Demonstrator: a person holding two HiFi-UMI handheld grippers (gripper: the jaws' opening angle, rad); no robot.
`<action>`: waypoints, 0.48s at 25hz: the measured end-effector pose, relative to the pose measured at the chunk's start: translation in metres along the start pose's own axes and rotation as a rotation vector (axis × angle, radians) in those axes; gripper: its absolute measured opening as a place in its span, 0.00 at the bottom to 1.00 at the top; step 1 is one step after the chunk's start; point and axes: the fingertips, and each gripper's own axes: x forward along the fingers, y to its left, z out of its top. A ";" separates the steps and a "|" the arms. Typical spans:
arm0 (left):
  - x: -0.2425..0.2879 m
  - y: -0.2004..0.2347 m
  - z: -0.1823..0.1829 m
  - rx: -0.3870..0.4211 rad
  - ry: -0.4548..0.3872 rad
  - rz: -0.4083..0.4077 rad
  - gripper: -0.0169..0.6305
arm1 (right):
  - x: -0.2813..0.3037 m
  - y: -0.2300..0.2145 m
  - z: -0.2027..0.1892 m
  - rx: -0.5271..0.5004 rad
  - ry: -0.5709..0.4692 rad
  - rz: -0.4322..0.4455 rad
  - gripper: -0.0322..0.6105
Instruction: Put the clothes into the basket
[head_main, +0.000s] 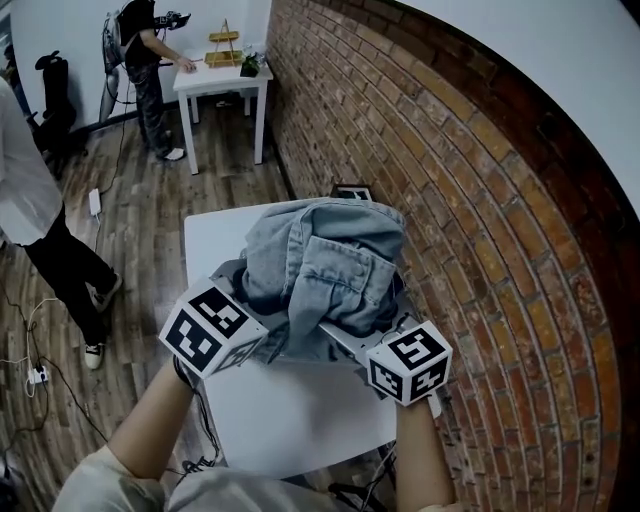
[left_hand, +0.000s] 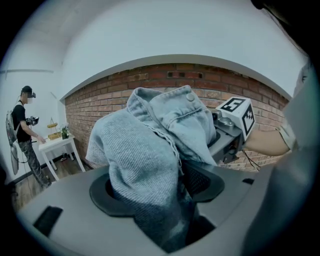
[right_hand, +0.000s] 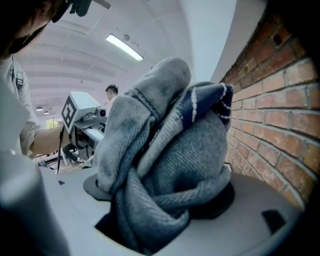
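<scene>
Left edge: a bystander (head_main: 30, 200) in a white top is standing on the wood floor (head_main: 140, 230), cables and a power strip (head_main: 38, 375) lying near their feet. Far back, a second person (head_main: 145, 70) is working at a small white table (head_main: 225, 78) against the wall.

Left gripper (left_hand: 157, 192): jaws part-open and clamping a fold of the denim garment (head_main: 320, 265).

The garment is hanging bunched between both grippers, above the far half of the white table (head_main: 290, 410). The near half is showing bare. A navy striped piece (right_hand: 210, 100) is showing inside the bundle.

Right gripper (right_hand: 160, 200): jaws set wider, gripping a thick twisted wad of the same bundle.

Right side: the brick wall (head_main: 450, 170) is running along the table edge.
</scene>
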 end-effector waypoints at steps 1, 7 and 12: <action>0.007 0.004 -0.004 -0.008 0.006 0.003 0.49 | 0.006 -0.005 -0.005 0.001 0.006 -0.003 0.68; 0.046 0.025 -0.044 -0.080 0.043 -0.012 0.48 | 0.041 -0.025 -0.045 0.019 0.077 -0.013 0.68; 0.074 0.030 -0.092 -0.179 0.142 -0.035 0.48 | 0.065 -0.029 -0.093 0.076 0.188 0.015 0.68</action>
